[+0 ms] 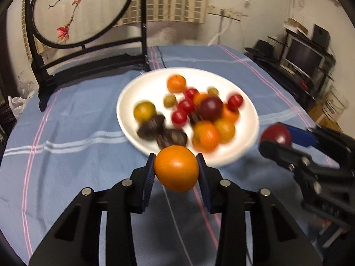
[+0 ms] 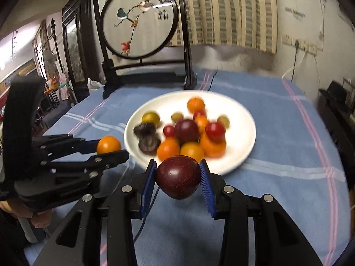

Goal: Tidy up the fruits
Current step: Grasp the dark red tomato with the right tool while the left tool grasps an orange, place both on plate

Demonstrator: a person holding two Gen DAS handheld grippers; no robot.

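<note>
Blue striped cloth (image 1: 73,119) over the bench, round embroidered screen (image 1: 82,11) standing at the far edge, about 11 o'clock from the white plate (image 1: 137,93).

Left tongs (image 1: 176,168) clamped on an orange (image 1: 176,168), held clear of the cloth just off the plate's near rim at 6 o'clock; pads pressing on the fruit's widest girth. Firm rind, light, slightly waxy: likely to bear a moderate squeeze without harm, though a grip off the midline could let it roll out.

On the plate itself, a heap of small oranges, cherry tomatoes (image 1: 186,105), olive-green fruits, one dark plum (image 1: 210,108) and dark wrinkled pieces (image 1: 153,126) at 7 o'clock; blurred, so finer detail hard to tell.

Right tongs (image 2: 178,177) closed on a dark red plum (image 2: 178,177), lifted at the plate's 5 o'clock seen from the left camera. Smooth thin skin, soft flesh beneath: probably bruised by hard pressure, so best gripped gently across the middle.
</note>
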